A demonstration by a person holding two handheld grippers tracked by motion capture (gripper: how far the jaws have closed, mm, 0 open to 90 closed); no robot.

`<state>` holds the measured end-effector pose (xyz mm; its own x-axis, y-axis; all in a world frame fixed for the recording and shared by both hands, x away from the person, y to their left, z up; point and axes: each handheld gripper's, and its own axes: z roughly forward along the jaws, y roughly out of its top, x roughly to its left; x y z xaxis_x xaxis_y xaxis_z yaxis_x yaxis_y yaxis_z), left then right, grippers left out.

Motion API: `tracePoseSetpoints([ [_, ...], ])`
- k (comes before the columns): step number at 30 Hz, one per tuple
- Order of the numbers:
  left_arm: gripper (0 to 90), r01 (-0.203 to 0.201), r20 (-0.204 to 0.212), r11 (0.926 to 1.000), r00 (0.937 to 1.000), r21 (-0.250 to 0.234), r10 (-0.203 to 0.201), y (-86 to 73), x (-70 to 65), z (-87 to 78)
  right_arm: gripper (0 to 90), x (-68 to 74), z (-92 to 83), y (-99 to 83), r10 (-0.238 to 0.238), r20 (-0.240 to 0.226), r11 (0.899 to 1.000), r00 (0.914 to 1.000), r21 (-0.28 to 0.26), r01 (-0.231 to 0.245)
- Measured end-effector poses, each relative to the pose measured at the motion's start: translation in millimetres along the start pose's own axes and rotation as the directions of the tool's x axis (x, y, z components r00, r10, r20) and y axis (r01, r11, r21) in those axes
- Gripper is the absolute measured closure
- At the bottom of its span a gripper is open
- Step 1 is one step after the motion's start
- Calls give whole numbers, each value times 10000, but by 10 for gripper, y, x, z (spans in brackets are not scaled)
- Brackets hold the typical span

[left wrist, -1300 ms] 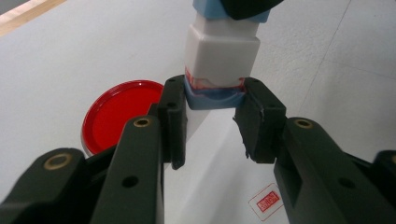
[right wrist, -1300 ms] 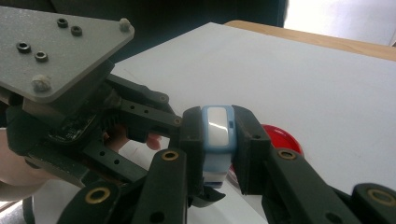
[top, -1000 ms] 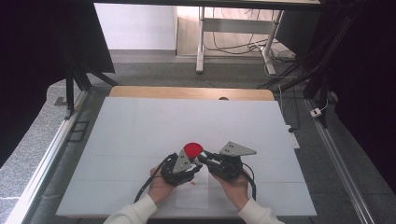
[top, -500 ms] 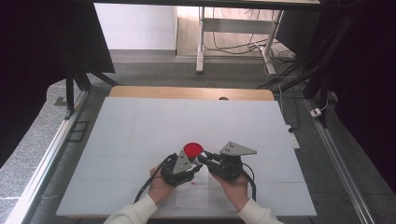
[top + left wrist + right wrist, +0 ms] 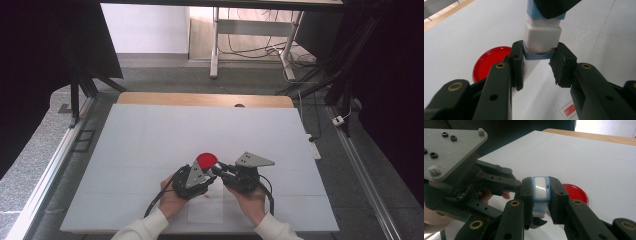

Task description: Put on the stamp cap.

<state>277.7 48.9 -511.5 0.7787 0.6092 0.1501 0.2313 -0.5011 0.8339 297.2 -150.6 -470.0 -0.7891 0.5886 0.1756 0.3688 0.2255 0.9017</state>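
White counter, wood strip along far edge, dark curtains either side, cables and a desk frame on the floor beyond. Both hands low at near-centre of counter, claws pointed at each other.

Left claw: clenched on the pale-blue end of a small white-and-blue block, one pad on each side. Seen from above at, grey plate on top.

Right claw: clenched on the other blue end of the same block, pads tight on both flanks. From above at, also under a grey plate.

Block held off the counter between the two claws, spanning the gap, white section in the middle, blue band at each end. Can't tell if it is one piece or two joined.

Red lid flat on counter just beyond the claw tips, rim up; also at and. Not touched by either claw.

Paper sheet flat on counter under the hands, small red stamp printed on it.
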Motion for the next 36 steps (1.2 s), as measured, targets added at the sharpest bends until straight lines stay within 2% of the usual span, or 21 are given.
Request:
tracePoseSetpoints([
  [9,643,-121,-165,9999,9998,-21,121,7,-17,-13,747,4,-6,-1,-42,-51,10000,10000,-20,42],
  [21,645,-296,-176,9996,9994,20,296,15,-33,-27,750,-1,4,-16,21,-157,9999,9999,130,-19],
  [36,647,-507,-265,9987,9984,61,508,42,-62,-61,752,-20,14,-34,312,-395,9992,9987,264,-302],
])
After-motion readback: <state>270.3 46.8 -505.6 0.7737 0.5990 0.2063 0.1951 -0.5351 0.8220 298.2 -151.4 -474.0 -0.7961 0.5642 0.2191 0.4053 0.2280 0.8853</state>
